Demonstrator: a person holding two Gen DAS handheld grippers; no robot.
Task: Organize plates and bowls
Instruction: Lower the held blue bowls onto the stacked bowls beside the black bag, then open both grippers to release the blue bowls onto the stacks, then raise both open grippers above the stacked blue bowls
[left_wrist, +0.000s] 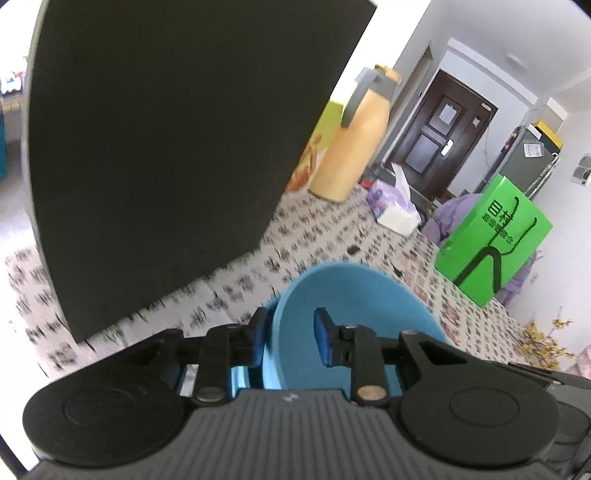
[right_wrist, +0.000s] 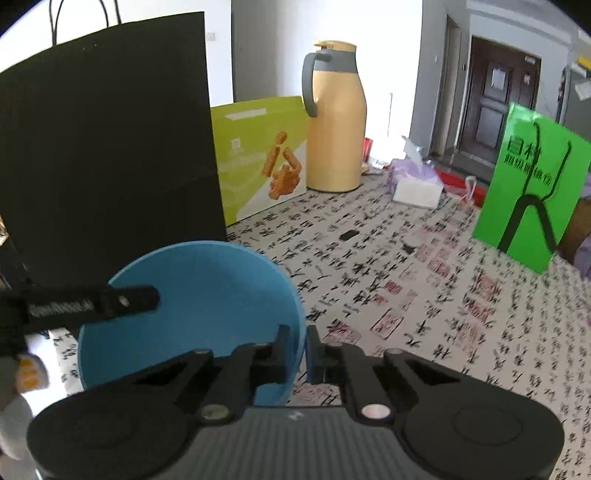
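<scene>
A blue bowl (left_wrist: 351, 295) is tilted above the calligraphy-print tablecloth (left_wrist: 332, 229). My left gripper (left_wrist: 291, 328) straddles the bowl's near rim, one finger outside the wall and the other inside. A gap shows between the inner pad and the wall, so it is open. In the right wrist view the same blue bowl (right_wrist: 203, 295) fills the lower left. My right gripper (right_wrist: 299, 341) is shut on the bowl's right rim, pinching the thin wall between its pads. The left gripper's black finger (right_wrist: 110, 299) reaches over the bowl's left edge.
A tall black paper bag (right_wrist: 110, 147) stands close behind the bowl. Behind it are a green snack box (right_wrist: 258, 155), a yellow thermos jug (right_wrist: 336, 122) and a tissue pack (right_wrist: 417, 184). A green bag (right_wrist: 532, 184) stands at the right. A gloved hand (right_wrist: 22, 369) shows at lower left.
</scene>
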